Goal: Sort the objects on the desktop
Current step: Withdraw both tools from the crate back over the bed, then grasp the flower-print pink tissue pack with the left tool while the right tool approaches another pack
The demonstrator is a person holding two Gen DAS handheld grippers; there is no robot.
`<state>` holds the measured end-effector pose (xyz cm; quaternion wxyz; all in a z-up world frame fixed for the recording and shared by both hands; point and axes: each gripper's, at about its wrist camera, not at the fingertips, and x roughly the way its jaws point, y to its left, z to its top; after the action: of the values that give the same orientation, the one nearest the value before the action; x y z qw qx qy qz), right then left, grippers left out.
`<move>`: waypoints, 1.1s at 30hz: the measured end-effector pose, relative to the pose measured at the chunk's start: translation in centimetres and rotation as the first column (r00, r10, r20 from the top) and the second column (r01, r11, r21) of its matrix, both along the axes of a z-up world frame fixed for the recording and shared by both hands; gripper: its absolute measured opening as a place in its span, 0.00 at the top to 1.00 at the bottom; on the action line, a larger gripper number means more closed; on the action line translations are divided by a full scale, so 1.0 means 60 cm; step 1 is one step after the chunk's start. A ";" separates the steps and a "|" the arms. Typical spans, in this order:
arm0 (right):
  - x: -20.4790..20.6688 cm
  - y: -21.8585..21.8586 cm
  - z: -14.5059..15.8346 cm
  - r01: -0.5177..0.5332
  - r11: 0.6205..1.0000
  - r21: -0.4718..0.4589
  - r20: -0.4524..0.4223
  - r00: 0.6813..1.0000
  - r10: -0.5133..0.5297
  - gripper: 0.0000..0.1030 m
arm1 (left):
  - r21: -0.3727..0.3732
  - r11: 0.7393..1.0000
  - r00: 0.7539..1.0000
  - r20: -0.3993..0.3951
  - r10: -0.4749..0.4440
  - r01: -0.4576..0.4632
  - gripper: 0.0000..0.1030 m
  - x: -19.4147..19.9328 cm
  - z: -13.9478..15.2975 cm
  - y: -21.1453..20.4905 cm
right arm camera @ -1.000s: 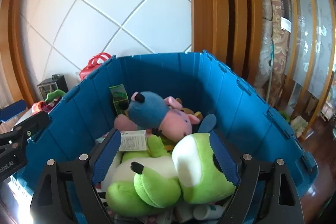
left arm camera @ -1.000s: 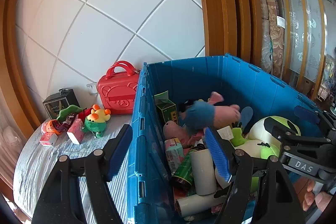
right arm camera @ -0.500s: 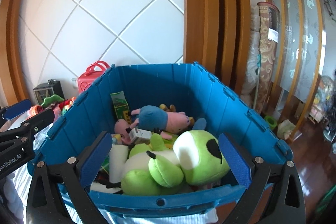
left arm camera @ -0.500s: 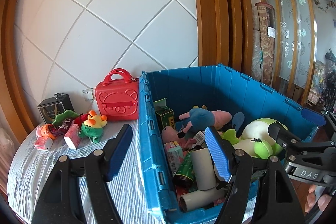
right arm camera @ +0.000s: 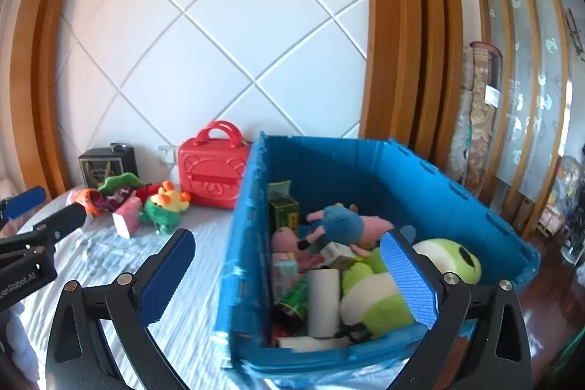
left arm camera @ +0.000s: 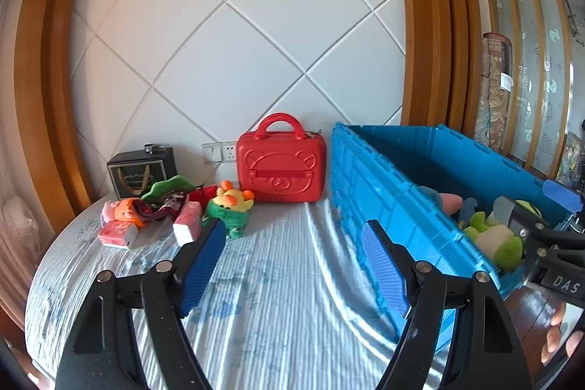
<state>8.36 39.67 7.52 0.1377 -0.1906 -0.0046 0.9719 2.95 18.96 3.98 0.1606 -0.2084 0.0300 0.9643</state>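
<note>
Left hand-held gripper (left arm camera: 292, 256) opening wider with nothing between its jaws, right hand-held gripper (right arm camera: 289, 273) spread wide and empty, blue bin (right arm camera: 365, 170) full of toys, red case (left arm camera: 280, 167) on the desk (left arm camera: 278, 298)

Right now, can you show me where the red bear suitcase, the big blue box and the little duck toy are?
red bear suitcase (left arm camera: 280, 170), left wrist view, on its front face.
big blue box (right arm camera: 248, 243), right wrist view, on its left outer wall.
little duck toy (left arm camera: 231, 203), left wrist view, on its yellow head.
</note>
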 end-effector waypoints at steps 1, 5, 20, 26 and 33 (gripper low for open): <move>-0.004 -0.026 0.000 -0.012 1.000 -0.005 -0.010 1.000 0.012 0.00 | -0.004 1.000 1.000 0.011 0.006 -0.006 0.26 -0.007 -0.007 -0.026; -0.037 -0.122 -0.014 -0.059 0.998 -0.016 0.006 0.998 0.059 0.00 | 0.009 1.000 0.998 0.066 0.024 -0.024 0.26 -0.039 -0.043 -0.120; -0.268 -0.257 -0.127 -0.256 0.962 -0.099 0.207 0.940 0.272 0.00 | -0.084 0.951 0.921 0.235 0.310 -0.298 0.25 -0.211 -0.147 -0.312; -0.388 -0.250 -0.202 -0.281 0.941 -0.191 0.289 0.900 0.327 0.00 | -0.131 0.913 0.853 0.327 0.408 -0.387 0.25 -0.279 -0.206 -0.372; -0.478 -0.278 -0.271 -0.304 0.921 -0.242 0.392 0.838 0.380 0.00 | -0.195 0.851 0.744 0.419 0.521 -0.487 0.25 -0.345 -0.270 -0.472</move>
<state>-20.34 22.99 -8.77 -0.0597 -0.4082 0.0140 0.9108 -17.78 -9.36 -12.25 -0.1112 -0.4351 -0.0305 0.8930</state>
